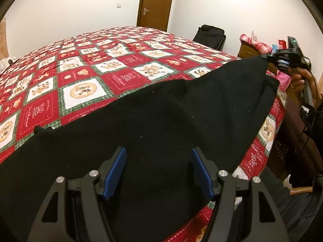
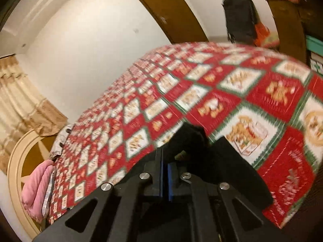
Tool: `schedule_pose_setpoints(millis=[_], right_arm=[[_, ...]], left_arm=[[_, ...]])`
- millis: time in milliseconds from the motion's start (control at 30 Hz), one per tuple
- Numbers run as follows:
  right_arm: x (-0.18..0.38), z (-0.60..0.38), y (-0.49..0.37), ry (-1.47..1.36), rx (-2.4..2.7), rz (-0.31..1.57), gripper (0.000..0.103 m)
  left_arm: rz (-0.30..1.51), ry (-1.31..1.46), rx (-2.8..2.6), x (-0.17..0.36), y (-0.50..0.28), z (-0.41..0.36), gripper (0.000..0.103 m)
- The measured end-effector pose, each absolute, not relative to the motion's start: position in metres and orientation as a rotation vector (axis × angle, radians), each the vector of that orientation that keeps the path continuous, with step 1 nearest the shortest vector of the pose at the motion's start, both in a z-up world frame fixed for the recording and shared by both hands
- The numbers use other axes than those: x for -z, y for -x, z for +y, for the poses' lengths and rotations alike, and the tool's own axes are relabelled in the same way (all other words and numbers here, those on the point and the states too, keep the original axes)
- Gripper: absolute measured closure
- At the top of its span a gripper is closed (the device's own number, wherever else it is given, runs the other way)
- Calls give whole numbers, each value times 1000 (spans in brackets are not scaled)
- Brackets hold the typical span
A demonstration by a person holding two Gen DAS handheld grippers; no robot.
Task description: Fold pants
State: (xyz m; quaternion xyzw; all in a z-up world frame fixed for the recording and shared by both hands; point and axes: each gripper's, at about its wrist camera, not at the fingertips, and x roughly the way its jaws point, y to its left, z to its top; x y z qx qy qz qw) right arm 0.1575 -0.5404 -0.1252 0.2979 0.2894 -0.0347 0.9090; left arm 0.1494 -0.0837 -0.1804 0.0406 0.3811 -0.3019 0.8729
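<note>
Pants point(image 1: 161, 117), black and unmarked, lie spread over the near side of the bed, with one corner lifted off the quilt point(image 1: 84, 74) up and to the right of the left tongs point(image 1: 159, 171). That corner is pinched in the right tongs point(image 1: 282, 59), carried by the person's hand point(image 1: 302, 84); in the right wrist view the blue pads point(image 2: 169, 171) are pressed together with a wad of black cloth bunched just ahead of them, so these tongs are clamped on the fabric. Held high like this, the edge is likely being drawn taut so that the cloth can be carried across and laid over itself as a fold.

Left tongs stand wide apart with nothing between the fingers point(image 1: 116, 173); they hover just over the middle of the cloth, and whether they touch it I cannot tell. My guess is that they are placed there to take a second hold, or to pin the cloth while the other edge travels.

Beyond both tongs the quilt runs to a white wall and a wooden door point(image 1: 155, 4). Stitched script shows on some red squares, too small and blurred to read. No brand or label is visible on the pants.
</note>
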Motion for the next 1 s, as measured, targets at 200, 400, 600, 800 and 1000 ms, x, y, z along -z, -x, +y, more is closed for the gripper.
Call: schedule_pose_setpoints(millis=[200, 400, 600, 800, 1000], right_arm=[[143, -546, -125, -566, 113, 648, 100], [173, -551, -100, -584, 141, 678, 100], [157, -557, -93, -597, 152, 589, 100], [163, -566, -96, -656, 149, 589, 100], [172, -565, -89, -660, 155, 624, 100]], left_arm=[[797, -79, 646, 182, -147, -81, 34], [808, -93, 694, 177, -143, -86, 34], [803, -110, 720, 174, -142, -98, 34], [810, -115, 734, 172, -139, -98, 34], [802, -130, 767, 172, -134, -102, 34]])
